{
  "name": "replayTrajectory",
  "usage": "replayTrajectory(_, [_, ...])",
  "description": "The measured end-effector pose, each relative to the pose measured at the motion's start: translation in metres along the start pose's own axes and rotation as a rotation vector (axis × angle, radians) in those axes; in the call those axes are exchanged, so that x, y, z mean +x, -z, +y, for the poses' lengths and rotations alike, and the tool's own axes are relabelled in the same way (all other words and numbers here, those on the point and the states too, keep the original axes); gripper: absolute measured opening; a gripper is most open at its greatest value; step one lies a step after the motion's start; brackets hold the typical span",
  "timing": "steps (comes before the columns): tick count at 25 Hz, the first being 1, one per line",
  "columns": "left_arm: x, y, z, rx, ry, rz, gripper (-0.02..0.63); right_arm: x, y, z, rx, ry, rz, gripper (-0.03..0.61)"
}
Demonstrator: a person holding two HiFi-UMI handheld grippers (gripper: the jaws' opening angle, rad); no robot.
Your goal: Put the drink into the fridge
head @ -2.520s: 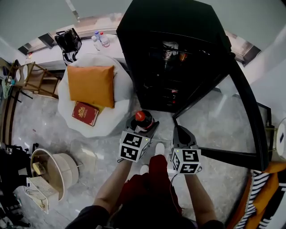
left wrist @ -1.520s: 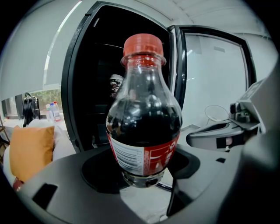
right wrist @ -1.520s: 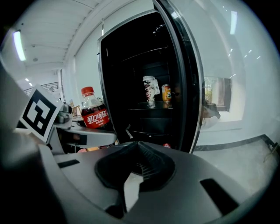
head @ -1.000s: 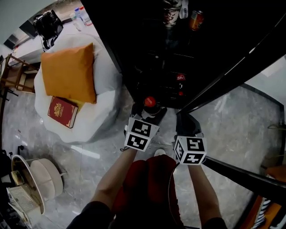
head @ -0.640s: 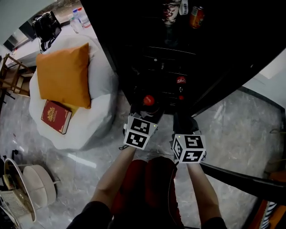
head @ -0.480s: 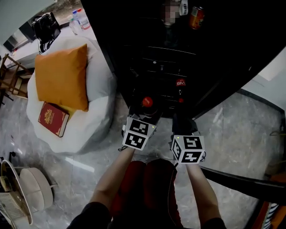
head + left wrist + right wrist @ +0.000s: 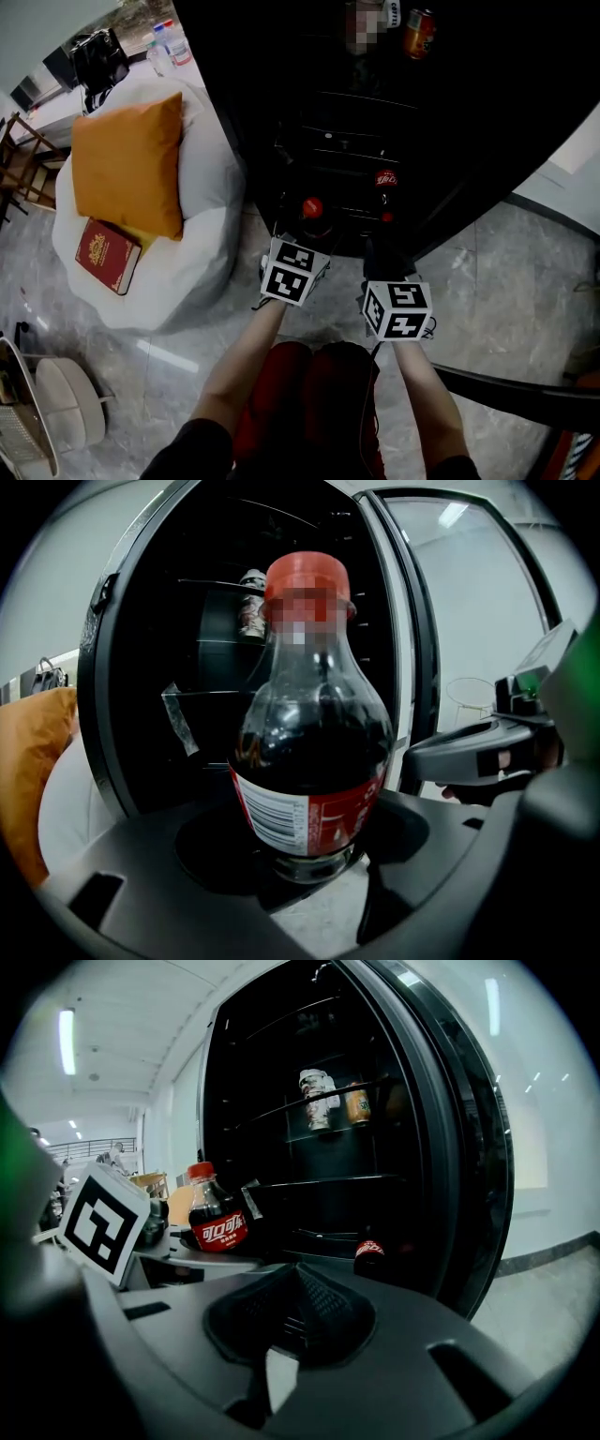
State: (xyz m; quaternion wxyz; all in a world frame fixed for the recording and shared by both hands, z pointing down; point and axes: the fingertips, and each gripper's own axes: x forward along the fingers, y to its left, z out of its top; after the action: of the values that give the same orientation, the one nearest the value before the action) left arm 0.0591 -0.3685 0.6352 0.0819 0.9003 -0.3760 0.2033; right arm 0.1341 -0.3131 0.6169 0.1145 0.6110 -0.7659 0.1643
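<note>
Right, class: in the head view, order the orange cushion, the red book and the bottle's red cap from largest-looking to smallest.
1. orange cushion, by far the largest
2. red book
3. bottle's red cap, clearly the smallest

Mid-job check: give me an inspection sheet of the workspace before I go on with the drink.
Surface: grey marble floor; dark shelves inside the fridge.
Job's things: cola bottle upright in left gripper, in front of the open black fridge.
Clutter: second cola bottle low inside the fridge; orange can on an upper shelf.
Grippers: left gripper's fingers shut on cola bottle; right gripper fingers together, empty.
Cables: nothing seen.
Surroundings: orange cushion and red book on white beanbag, left of the fridge; glass door open at right.
</note>
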Motion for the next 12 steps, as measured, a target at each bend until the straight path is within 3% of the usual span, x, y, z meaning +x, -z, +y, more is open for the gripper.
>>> replayTrajectory(12, [0.044,0.020,0.024,-0.013,-0.025,0.043,0.314,0.048,0.014,-0.002,0.012,-0.036,0.021,0.017])
